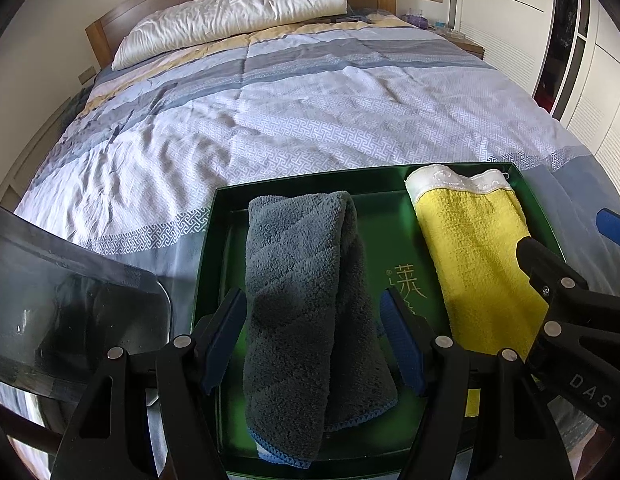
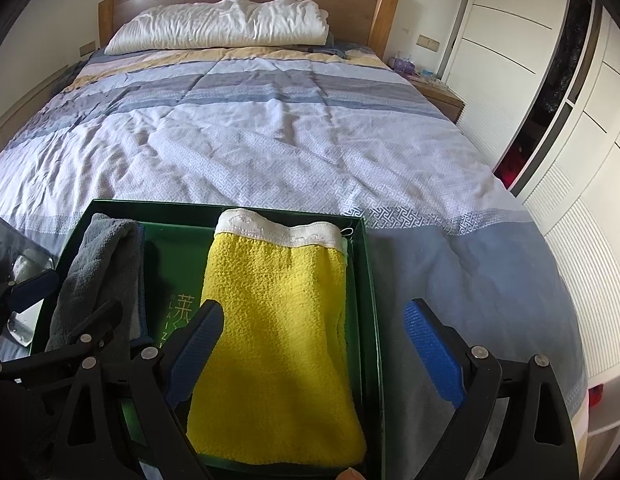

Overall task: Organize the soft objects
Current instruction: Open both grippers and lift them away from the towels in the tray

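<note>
On the bed we see a green tray holding a gray towel and yellow towel side by side. Our left gripper straddles the gray towel; our right gripper is spread over the tray's right wall.

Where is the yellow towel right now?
The yellow towel lies folded in the right half of the green box at the foot of the bed, beside the gray towel, with the open right gripper over it.
</note>
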### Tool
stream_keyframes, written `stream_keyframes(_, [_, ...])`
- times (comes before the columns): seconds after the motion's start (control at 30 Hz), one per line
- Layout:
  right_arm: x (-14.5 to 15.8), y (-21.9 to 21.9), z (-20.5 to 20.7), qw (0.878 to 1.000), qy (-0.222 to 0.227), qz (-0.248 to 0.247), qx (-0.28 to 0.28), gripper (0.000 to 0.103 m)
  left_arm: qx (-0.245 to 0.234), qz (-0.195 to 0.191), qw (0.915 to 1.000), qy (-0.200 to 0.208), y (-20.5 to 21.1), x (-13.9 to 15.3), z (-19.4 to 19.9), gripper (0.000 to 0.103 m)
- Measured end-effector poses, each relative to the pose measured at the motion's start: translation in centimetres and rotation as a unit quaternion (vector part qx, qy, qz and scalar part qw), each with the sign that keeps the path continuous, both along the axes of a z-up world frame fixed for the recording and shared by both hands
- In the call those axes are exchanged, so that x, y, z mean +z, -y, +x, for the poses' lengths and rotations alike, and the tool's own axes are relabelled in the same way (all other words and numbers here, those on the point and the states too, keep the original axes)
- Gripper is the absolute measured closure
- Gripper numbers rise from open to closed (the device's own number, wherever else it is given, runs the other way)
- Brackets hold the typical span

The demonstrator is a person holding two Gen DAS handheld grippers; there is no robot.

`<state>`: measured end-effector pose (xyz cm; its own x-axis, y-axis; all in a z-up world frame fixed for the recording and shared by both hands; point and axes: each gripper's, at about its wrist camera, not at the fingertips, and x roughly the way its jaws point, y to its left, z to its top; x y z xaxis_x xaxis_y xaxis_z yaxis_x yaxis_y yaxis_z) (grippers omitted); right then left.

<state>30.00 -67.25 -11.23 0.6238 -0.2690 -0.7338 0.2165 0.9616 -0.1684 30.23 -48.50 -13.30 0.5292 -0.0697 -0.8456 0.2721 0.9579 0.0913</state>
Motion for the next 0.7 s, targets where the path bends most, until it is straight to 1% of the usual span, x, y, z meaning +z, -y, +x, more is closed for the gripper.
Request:
stream_keyframes(0.17, [0.3, -0.24, -0.14, 1.0, 0.008, -0.007, 0.0, 0.008, -0.007, -0.001, 1.0, 0.003, 0.19, 0.05, -0.12, 0.04])
stream_keyframes(0.23, [0.31, -0.43, -0.15, 1.0, 0.01, -0.009, 0.002, 0.004, -0.011, 0.0, 0.9999, 0.006, 0.29, 0.12, -0.33, 0.037])
stream_keyframes(0.27, [0.32, -0.48, -0.17, 1.0, 0.013, -0.01, 0.001, 0.001, -0.013, -0.001, 0.9999, 0.009, 0.34, 0.15, -0.42, 0.035])
stream_keyframes(0.3, [0.31, -0.46, -0.21, 1.0, 0.016, -0.009, 0.0, 0.0, -0.014, -0.002, 0.9998, 0.01, 0.34, 0.21, -0.51, 0.032])
stream_keyframes(0.37, [0.24, -0.46, -0.2, 1.0, 0.017, -0.007, -0.002, 0.0, -0.016, -0.005, 0.9998, 0.014, 0.32, 0.33, -0.58, 0.025])
stream_keyframes(0.47, [0.25, -0.35, -0.23, 1.0, 0.022, -0.006, -0.005, 0.0, -0.017, -0.009, 0.9997, 0.017, 0.22, 0.46, -0.59, 0.024])
stream_keyframes(0.7, [0.38, -0.27, -0.53, 1.0, 0.03, -0.003, -0.007, 0.0, -0.017, -0.014, 0.9997, 0.013, 0.1, 0.3, -0.53, 0.018])
